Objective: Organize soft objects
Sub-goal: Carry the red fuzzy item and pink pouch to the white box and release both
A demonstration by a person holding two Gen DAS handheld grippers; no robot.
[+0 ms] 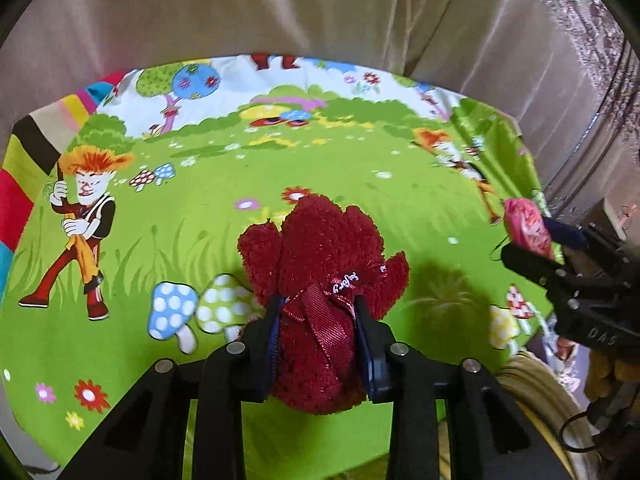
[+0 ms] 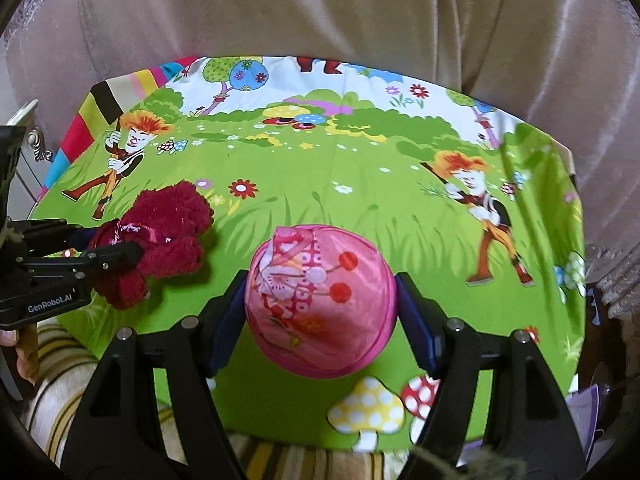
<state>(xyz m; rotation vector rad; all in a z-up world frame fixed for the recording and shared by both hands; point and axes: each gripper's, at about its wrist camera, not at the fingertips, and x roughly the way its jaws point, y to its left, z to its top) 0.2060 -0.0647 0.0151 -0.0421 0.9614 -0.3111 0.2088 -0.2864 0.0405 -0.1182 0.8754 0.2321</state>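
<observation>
At the far left of the right wrist view, the left gripper point(image 2: 120, 246) reaches in from the edge, its body cut off by the frame, and part of a hand point(image 2: 18, 354) shows below it. Its jaws are clamped narrow on a dark red plush toy point(image 2: 168, 236). In the left wrist view that toy point(image 1: 324, 280) sits at centre, pinched at its ribboned middle; its lower end is hidden behind the fingers, so what kind of figure it is I cannot make out. A small black tag point(image 1: 346, 282) carries script too small to read. At centre of the right wrist view, the right gripper point(image 2: 320, 312) stands fairly wide, pads pressing both sides of a round pink patterned soft object point(image 2: 320, 300). Both things hang over a green cartoon cloth point(image 2: 360, 208). In the left wrist view's right edge the pink object point(image 1: 526, 226) is only partly visible. Beige curtains point(image 2: 320, 12) fill the top.
</observation>
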